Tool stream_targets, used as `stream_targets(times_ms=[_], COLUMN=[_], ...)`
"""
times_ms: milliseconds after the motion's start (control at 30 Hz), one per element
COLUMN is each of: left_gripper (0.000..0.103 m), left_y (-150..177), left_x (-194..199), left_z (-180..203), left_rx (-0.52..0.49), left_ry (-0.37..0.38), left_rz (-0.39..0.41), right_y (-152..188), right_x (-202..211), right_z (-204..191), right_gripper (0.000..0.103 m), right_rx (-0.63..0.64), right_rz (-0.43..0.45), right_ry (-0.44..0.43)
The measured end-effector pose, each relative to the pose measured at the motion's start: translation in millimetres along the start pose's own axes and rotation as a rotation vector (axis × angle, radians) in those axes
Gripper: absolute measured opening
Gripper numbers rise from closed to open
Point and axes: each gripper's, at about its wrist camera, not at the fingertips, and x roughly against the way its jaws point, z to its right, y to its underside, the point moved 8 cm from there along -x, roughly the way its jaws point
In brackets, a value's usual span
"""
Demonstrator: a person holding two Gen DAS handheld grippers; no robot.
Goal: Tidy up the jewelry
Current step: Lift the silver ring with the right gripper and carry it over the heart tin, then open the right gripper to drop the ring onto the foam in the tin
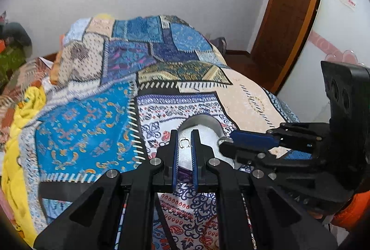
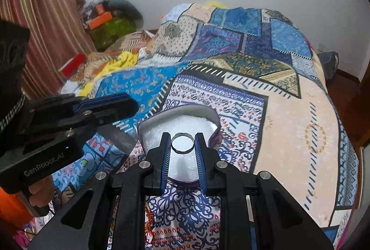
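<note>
A heart-shaped jewelry box (image 2: 214,119) with a white padded inside lies open on the patterned bedspread; it also shows in the left wrist view (image 1: 203,125). My right gripper (image 2: 183,142) is shut on a dark ring (image 2: 183,151) and holds it over the box. My left gripper (image 1: 185,142) is shut on a small silver clasp-like piece (image 1: 185,143), also above the box. The right gripper reaches in from the right in the left wrist view (image 1: 227,142). The left gripper shows at the left in the right wrist view (image 2: 129,105).
A patchwork bedspread (image 2: 266,69) covers the bed. A yellow blanket (image 1: 20,125) lies at the left. Boxes and clutter (image 2: 101,19) sit by a striped curtain (image 2: 46,19). A wooden door (image 1: 291,7) stands at the right. An orange-red bead string (image 2: 148,222) lies on the bedspread below the right gripper.
</note>
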Motion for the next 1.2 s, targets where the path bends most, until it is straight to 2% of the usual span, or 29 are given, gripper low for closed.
stream_targets(times_ms=[100,433,733,767,933,1067,1200], left_gripper=[0.009,0.009,0.009,0.009,0.009,0.009,0.009], left_y=[3.7,11.9,14.3,14.2,13.4,12.8,12.9], left_x=[-7.8,-21.1,-19.6,-18.7,-10.4,-0.5,16.0], left_z=[1.4,1.3,-0.8,-1.8,-6.4,-10.4,-14.3], left_rx=[0.009,0.009,0.006,0.012,0.02,0.028,0.03], left_ry=[0.036,0.054,0.023,0.024,0.005,-0.021,-0.05], left_rz=[-0.024,-0.065,-0.066,-0.067,-0.061,-0.049,-0.026], right_y=[2.3,6.8,7.0,7.0,4.7,1.7,0.4], right_x=[-4.8,-14.1,-14.4,-14.5,-9.2,-0.8,8.1], right_z=[0.8,3.9,2.7,2.6,1.7,0.0,-1.8], right_gripper=[0.019,0.019,0.02,0.021,0.043,0.045,0.045], right_rx=[0.004,-0.009,-0.009,-0.01,-0.007,0.011,-0.007], right_rz=[-0.014,-0.042,-0.046,-0.046,-0.024,0.001,0.009], right_ry=[0.006,0.006,-0.008,-0.007,0.003,0.04,0.03])
